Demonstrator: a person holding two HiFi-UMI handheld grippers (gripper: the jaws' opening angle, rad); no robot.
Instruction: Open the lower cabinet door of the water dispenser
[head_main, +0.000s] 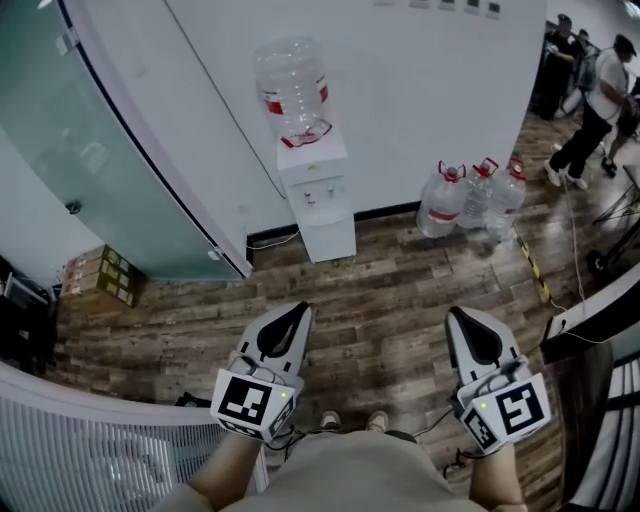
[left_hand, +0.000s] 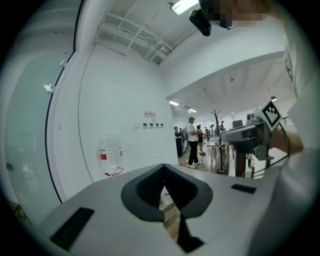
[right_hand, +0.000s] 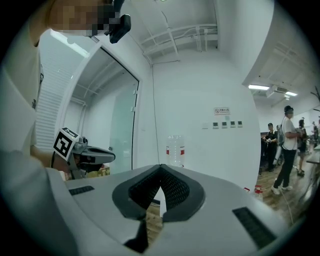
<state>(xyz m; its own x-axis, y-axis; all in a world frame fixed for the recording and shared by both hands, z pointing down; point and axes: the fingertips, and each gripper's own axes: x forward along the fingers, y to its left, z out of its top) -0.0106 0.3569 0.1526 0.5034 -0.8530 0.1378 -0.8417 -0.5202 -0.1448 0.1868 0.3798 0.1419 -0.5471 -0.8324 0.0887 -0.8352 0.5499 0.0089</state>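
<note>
Wood floor (head_main: 385, 300); water dispenser (head_main: 318, 190) at wall (head_main: 430, 100), lower cabinet door (head_main: 329, 238) shut. Left gripper (head_main: 296, 310) and right gripper (head_main: 459, 314): jaws together, empty, well short.

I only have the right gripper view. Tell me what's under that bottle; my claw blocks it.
Observer: A white water dispenser against the wall; its lower cabinet door looks closed.
Operator: Report the left claw.
Observer: The left claw is shut, with nothing between its jaws.
Operator: Give me the approach.
Observer: In the head view the dispenser stands ahead across the wooden floor, closer to the left claw's line than the right claw's.
</note>
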